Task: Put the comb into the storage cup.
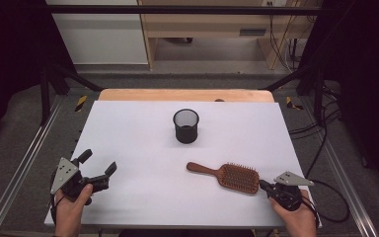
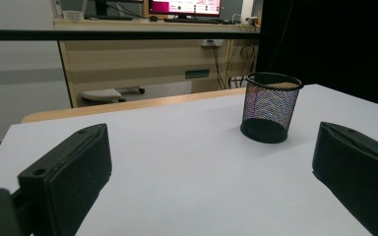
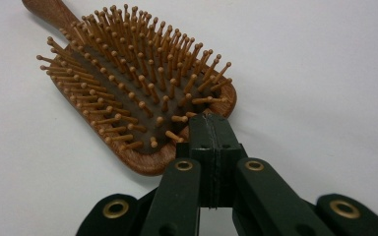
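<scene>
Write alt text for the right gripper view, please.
The right gripper, its jaws pressed together, hangs over the near edge of a wooden hairbrush lying bristles up on a white table, handle pointing away.

L gripper (image 1: 98,163) sits low at the near left w/ jaws spread wide, held from below by the left hand (image 1: 71,210). R gripper (image 1: 263,184) at the near right, jaws pressed flat together, gripped by the right hand (image 1: 298,217).

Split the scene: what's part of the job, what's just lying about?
In play: wooden hairbrush, right gripper shut at its head end, mesh cup.
Idle: left gripper, open over bare table; desk and cables behind.
</scene>
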`<state>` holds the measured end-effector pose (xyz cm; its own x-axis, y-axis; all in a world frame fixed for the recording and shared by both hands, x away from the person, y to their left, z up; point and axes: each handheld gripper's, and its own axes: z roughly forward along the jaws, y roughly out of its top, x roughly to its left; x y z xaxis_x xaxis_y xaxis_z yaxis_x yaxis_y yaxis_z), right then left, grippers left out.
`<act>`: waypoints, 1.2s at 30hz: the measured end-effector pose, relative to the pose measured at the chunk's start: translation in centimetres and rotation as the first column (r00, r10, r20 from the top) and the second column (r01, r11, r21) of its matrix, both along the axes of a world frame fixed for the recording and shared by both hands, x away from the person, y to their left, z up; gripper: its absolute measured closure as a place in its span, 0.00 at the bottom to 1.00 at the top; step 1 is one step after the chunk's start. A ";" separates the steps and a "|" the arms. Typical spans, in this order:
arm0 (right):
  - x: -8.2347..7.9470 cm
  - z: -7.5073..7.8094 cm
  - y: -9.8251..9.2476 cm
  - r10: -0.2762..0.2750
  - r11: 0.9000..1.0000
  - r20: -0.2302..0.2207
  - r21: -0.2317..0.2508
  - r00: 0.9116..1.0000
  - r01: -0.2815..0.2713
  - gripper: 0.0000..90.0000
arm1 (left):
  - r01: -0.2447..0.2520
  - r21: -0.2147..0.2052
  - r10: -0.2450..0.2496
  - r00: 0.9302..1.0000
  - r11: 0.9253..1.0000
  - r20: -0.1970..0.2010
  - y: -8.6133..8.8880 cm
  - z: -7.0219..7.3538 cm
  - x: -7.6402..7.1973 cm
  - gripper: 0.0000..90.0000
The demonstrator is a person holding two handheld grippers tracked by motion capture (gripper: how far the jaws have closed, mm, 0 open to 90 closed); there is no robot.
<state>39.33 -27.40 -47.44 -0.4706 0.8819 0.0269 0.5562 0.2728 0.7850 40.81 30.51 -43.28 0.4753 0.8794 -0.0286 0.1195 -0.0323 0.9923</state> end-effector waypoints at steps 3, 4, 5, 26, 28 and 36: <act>0.1 0.0 0.0 0.000 1.000 0.001 0.002 1.000 0.000 1.00 | 0.000 0.000 0.000 1.000 1.000 0.000 0.0 0.0 0.0 0.02; 0.3 -0.1 -0.1 -0.002 1.000 0.006 0.001 1.000 0.002 1.00 | 0.001 0.001 -0.001 1.000 1.000 -0.001 0.0 0.0 0.0 0.02; 0.4 -0.1 -0.1 -0.001 1.000 0.008 0.002 1.000 0.001 1.00 | 0.001 0.003 -0.001 1.000 1.000 -0.001 0.0 0.0 0.0 0.02; 2.2 -0.2 0.7 0.024 1.000 0.032 -0.006 0.999 -0.024 1.00 | 0.003 0.009 -0.003 1.000 1.000 0.000 -0.1 0.0 0.1 0.02; 2.5 -0.1 1.0 0.027 1.000 0.032 -0.007 0.999 -0.026 1.00 | 0.003 0.010 -0.003 1.000 1.000 0.000 -0.1 0.0 0.0 0.02; 3.6 0.0 2.9 0.059 0.998 0.035 -0.015 0.998 -0.058 1.00 | 0.003 0.010 -0.003 1.000 1.000 -0.002 -0.1 0.0 0.1 0.02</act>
